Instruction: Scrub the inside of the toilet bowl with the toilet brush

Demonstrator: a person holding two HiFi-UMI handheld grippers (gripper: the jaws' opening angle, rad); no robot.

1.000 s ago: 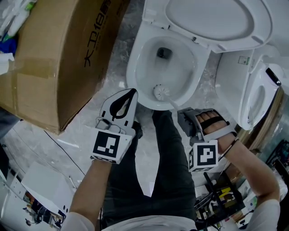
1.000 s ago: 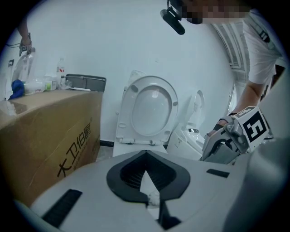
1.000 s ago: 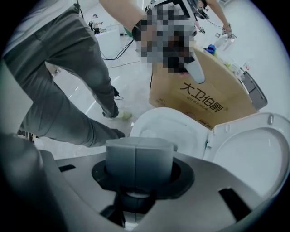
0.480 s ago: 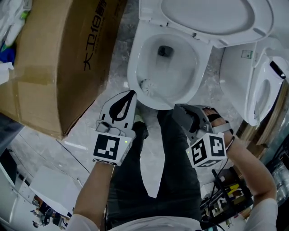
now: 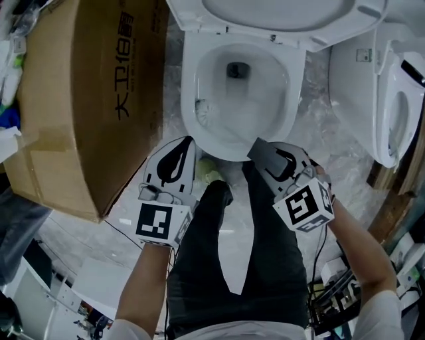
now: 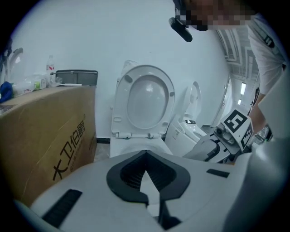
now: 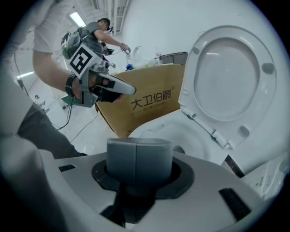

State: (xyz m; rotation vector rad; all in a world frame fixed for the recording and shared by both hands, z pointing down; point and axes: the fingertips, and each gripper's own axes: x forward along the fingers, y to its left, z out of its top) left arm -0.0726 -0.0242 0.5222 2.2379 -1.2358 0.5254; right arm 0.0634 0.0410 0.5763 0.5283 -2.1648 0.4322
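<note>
The white toilet bowl (image 5: 294, 99) stands open at the top of the head view, its lid (image 5: 279, 13) raised. The toilet brush head (image 5: 202, 108) presses against the bowl's inner left wall, and its thin handle runs back to my right gripper (image 5: 257, 147) at the front rim. In the right gripper view the jaws are shut on the brush's grey cylindrical grip (image 7: 139, 156), with the bowl (image 7: 156, 130) beyond. My left gripper (image 5: 194, 138) hovers just left of the rim, shut with nothing in it; its tips (image 6: 146, 153) meet in its own view.
A large cardboard box (image 5: 86, 99) stands close on the bowl's left. A second white toilet (image 5: 392, 93) sits to the right. The person's dark-trousered legs (image 5: 232, 252) stand between the grippers. Cables and tools (image 5: 332, 299) lie on the floor at lower right.
The brush head has swept from the bowl's front wall round to its left wall. My right gripper has swung left and closer to the rim. The left gripper stays shut.
</note>
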